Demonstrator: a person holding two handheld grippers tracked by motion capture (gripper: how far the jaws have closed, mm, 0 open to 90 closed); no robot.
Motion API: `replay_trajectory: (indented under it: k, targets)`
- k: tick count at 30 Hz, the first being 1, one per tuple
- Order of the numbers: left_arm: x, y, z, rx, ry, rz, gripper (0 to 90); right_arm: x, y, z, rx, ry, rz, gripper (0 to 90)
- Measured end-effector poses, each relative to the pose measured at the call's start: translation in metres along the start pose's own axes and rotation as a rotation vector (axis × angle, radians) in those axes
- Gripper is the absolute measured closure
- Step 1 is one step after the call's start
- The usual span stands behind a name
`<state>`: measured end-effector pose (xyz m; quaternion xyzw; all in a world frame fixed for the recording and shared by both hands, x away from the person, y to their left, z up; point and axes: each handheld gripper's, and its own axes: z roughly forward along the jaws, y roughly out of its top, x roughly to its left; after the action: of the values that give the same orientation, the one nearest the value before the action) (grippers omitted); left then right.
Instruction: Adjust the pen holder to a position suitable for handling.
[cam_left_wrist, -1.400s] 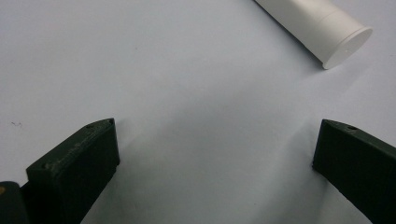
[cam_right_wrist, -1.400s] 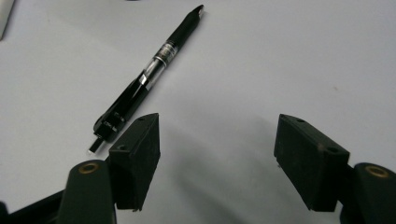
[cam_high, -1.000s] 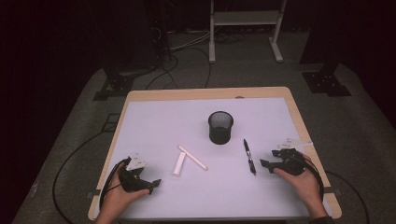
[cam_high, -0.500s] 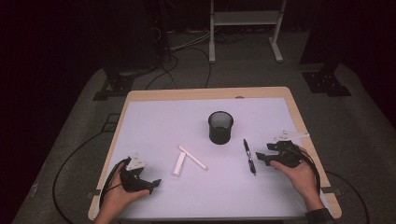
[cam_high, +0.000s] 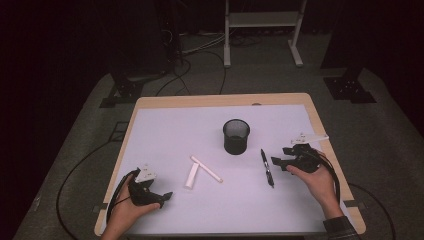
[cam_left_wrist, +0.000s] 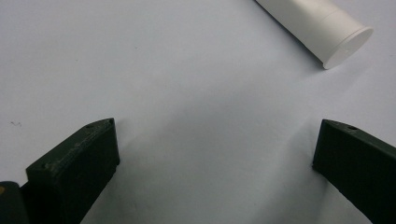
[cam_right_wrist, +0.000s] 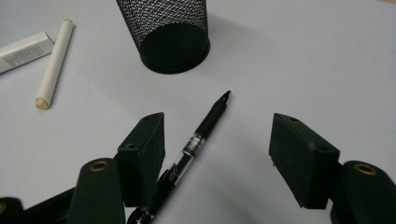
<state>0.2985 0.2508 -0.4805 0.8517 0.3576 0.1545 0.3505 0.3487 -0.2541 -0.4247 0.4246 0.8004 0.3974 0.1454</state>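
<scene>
Two grippers on the table (cam_high: 165, 125). Right gripper (cam_right_wrist: 217, 140) hovers over the black pen (cam_right_wrist: 196, 142), jaws apart after just closing a little; pen lies flat between them, nearer the left jaw in the right gripper view, not pinched, tip toward the mesh cup (cam_right_wrist: 166, 35). Left gripper (cam_left_wrist: 215, 154) jaws wide apart, nothing between, white tube (cam_left_wrist: 322, 28) ahead, clear of them.
</scene>
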Motion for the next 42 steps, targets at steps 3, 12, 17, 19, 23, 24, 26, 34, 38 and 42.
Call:
replay_trajectory:
  k: [3,12,17,19,23,24,26,34,38,42]
  targets:
    - [0.000,0.000,0.000,0.000,0.000,0.000,0.0,-0.001,0.005,0.001,-0.005,0.002,0.000,35.2]
    - [0.000,0.000,0.000,0.001,0.000,0.000,0.0,0.000,0.015,0.005,-0.010,0.011,-0.002,35.5]
    - [0.000,0.000,0.000,0.001,0.000,0.000,0.0,0.000,0.019,0.006,-0.018,0.015,-0.005,36.1]
    - [0.000,0.000,0.000,0.000,0.000,0.000,0.0,0.000,0.021,0.007,-0.022,0.016,-0.005,36.7]
    - [0.000,0.000,0.000,0.001,0.000,0.000,0.0,0.000,0.027,0.007,-0.035,0.019,-0.009,37.5]
    - [0.000,0.000,0.000,0.001,0.000,0.000,0.0,0.000,0.028,0.007,-0.034,0.019,-0.010,37.6]
    - [0.000,0.000,0.000,0.001,0.000,0.000,0.0,0.000,0.032,0.007,-0.041,0.021,-0.011,37.8]
    - [0.000,0.000,0.000,-0.001,0.000,-0.002,0.0,0.005,0.043,0.011,-0.037,0.030,-0.032,39.3]
    - [0.000,0.000,0.000,-0.001,-0.001,-0.002,0.0,0.006,0.046,0.012,-0.039,0.033,-0.036,39.7]
    - [0.000,0.000,0.000,-0.001,-0.001,-0.002,0.0,0.007,0.053,0.014,-0.049,0.043,-0.034,40.7]
